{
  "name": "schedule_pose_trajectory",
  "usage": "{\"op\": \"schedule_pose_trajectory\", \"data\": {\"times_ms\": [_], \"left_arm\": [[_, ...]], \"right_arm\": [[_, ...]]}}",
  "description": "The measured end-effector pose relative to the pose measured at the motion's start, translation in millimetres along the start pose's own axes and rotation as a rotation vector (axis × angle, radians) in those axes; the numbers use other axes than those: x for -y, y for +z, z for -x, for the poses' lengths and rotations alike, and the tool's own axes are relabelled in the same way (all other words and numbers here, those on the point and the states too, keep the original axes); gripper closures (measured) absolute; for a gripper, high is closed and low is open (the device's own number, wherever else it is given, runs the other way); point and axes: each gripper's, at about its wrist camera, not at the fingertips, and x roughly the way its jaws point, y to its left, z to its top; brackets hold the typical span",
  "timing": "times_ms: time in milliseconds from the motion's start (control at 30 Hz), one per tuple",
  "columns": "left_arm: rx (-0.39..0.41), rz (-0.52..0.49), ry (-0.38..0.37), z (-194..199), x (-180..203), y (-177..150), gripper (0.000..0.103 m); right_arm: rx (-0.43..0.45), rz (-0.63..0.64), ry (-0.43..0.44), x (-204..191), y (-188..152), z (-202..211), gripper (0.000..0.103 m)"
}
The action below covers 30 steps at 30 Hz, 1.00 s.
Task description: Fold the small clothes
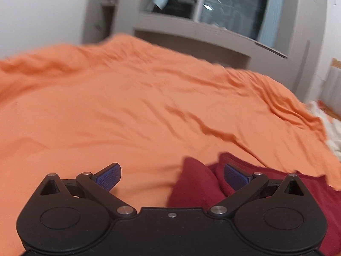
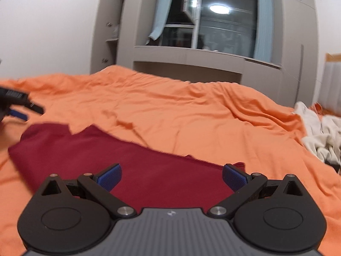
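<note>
A dark red garment [image 2: 132, 162] lies flat on the orange bedsheet [image 2: 191, 111], stretching from left to lower right in the right wrist view. My right gripper [image 2: 171, 178] hovers open over its near edge, nothing between the blue pads. In the left wrist view the same red garment [image 1: 198, 183] shows a bunched corner at the lower right. My left gripper [image 1: 172, 177] stands open, its right pad [image 1: 234, 176] over the red cloth and its left pad over bare sheet. The left gripper [image 2: 19, 104] also appears at the far left of the right wrist view, beside the garment's far corner.
A heap of cream-white clothes [image 2: 321, 136] sits at the bed's right edge, also visible in the left wrist view as white cloth [image 1: 332, 134]. Beyond the bed stand a grey shelf unit [image 2: 187, 57], a dark window [image 2: 223, 21] with blue curtains, and white walls.
</note>
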Motion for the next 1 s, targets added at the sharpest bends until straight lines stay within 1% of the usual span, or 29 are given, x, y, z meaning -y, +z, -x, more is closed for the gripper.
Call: {"op": "schedule_pose_trajectory", "data": {"times_ms": [67, 133, 167, 267, 333, 400, 467, 600, 667, 700, 767, 900, 1000], "left_arm": [[-0.057, 0.032, -0.090, -17.8, -8.8, 1.0, 0.001], [-0.110, 0.070, -0.144, -32.4, -16.6, -0.1, 0.001], [-0.122, 0.079, -0.163, -37.5, -18.2, 0.3, 0.001], [-0.150, 0.067, -0.252, -49.9, -17.2, 1.7, 0.001], [-0.214, 0.075, -0.333, -60.1, -17.4, 0.7, 0.001], [-0.254, 0.087, -0.365, -64.9, -16.9, -1.8, 0.001], [-0.258, 0.088, -0.396, -62.8, -16.9, -2.8, 0.001], [-0.249, 0.162, -0.520, -47.7, -26.3, -4.3, 0.001], [-0.235, 0.171, -0.577, -35.4, -27.8, -7.4, 0.001], [-0.227, 0.174, -0.592, -29.3, -27.7, -9.5, 0.001], [-0.214, 0.177, -0.607, -19.0, -26.6, -12.5, 0.001], [-0.161, 0.151, -0.610, 0.6, -22.5, -14.8, 0.001], [-0.143, 0.149, -0.605, 5.5, -20.3, -15.1, 0.001]], "right_arm": [[-0.006, 0.039, -0.008, -9.1, -2.5, -1.5, 0.000], [-0.015, 0.059, -0.010, -15.3, -5.1, -2.3, 0.000], [-0.020, 0.064, -0.010, -16.8, -6.4, -3.4, 0.000], [-0.033, 0.061, -0.013, -16.1, -9.3, -7.2, 0.000], [-0.040, 0.049, -0.012, -14.2, -11.2, -7.5, 0.000], [-0.043, 0.036, -0.013, -12.5, -11.4, -8.3, 0.000], [-0.044, 0.031, -0.011, -11.7, -11.4, -8.4, 0.000], [-0.046, 0.035, -0.011, -12.2, -11.1, -8.4, 0.000], [-0.043, 0.038, -0.012, -13.2, -10.8, -7.4, 0.000], [-0.042, 0.039, -0.012, -13.7, -10.9, -7.1, 0.000], [-0.041, 0.043, -0.016, -14.2, -11.3, -6.6, 0.000], [-0.047, 0.056, -0.022, -17.1, -12.6, -7.6, 0.000], [-0.055, 0.075, -0.029, -20.5, -14.3, -9.6, 0.000]]}}
